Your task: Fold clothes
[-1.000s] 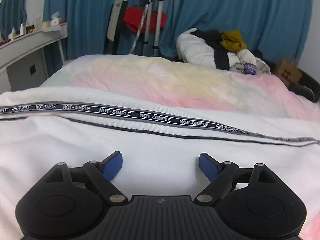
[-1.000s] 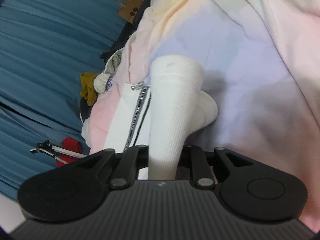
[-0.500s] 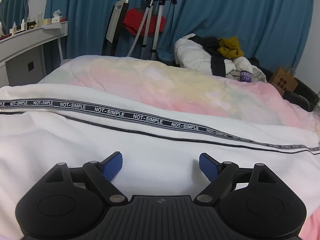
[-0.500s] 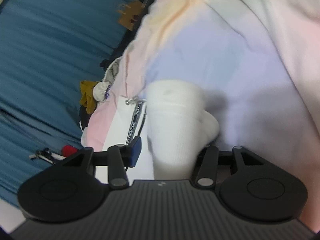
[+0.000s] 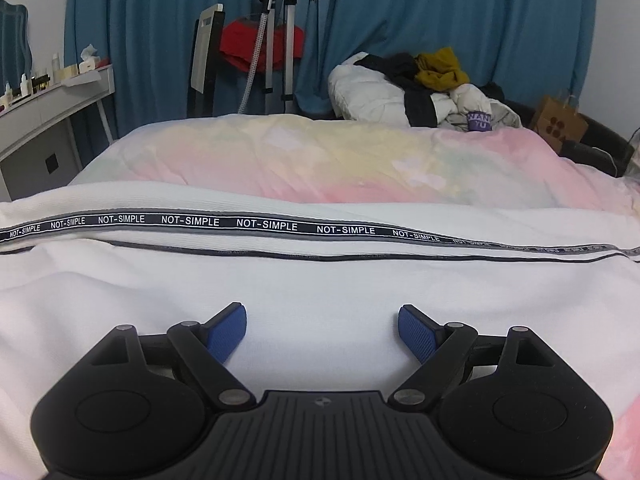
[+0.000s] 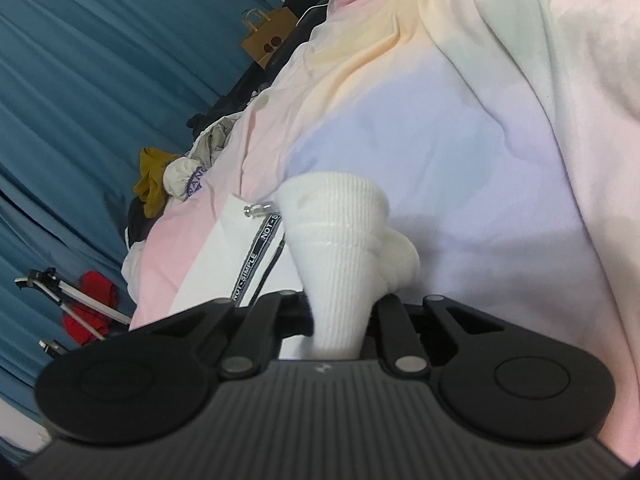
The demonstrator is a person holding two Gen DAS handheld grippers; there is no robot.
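Clothes (image 5: 320,292): cuff (image 6: 340,264) just re-pinched between right gripper (image 6: 338,320) fingers for folding; left gripper (image 5: 322,334) fingers spread, nothing between.

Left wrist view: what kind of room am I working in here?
Most likely a bedroom at home. The white garment lies on a bed with a pastel duvet, blue curtains hang across the back, a dressing table with bottles stands to one side, and a heap of clothes lies at the bed's far end.
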